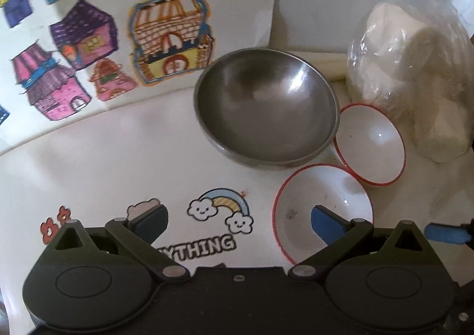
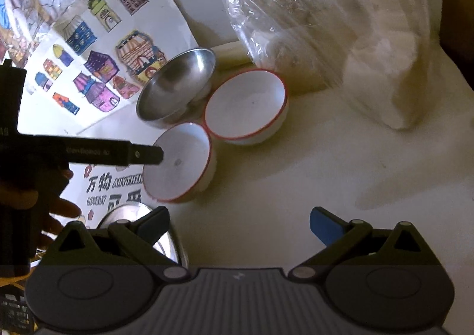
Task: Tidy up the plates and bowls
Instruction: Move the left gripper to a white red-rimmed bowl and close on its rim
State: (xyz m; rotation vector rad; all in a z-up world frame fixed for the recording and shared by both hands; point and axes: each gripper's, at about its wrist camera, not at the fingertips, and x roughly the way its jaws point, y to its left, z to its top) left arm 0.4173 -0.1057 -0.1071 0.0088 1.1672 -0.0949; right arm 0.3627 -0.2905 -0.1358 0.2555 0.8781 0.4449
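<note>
- while both tools hover over the white counter [image 2: 296, 181], three bowls sit clustered together: a steel bowl [image 1: 266, 107] farthest back, and two red-rimmed white bowls, the near bowl [image 1: 323, 210] and the far bowl [image 1: 370, 142], all close enough to touch or nearly so.
- left gripper [image 1: 237, 219]: jaws spread wide, holding nothing. its right blue finger sits over the mouth of the near bowl; the other finger is outside the rim, over the rainbow sticker [image 1: 220, 209].
- right gripper [image 2: 238, 224]: jaws spread, holding nothing, well short of the bowls, which lie ahead and to its left. a steel plate or lid [image 2: 142, 225] shows partly beneath its left finger; which it is cannot be told.
- key relation: the near bowl lies just right of the left jaws' centre, its rim between the fingers. the left hand is plainly nearer.
- judgement: closing on that rim is likely next, for stacking.
- a plastic bag [image 2: 326, 38] stands just behind the far bowl.
</note>
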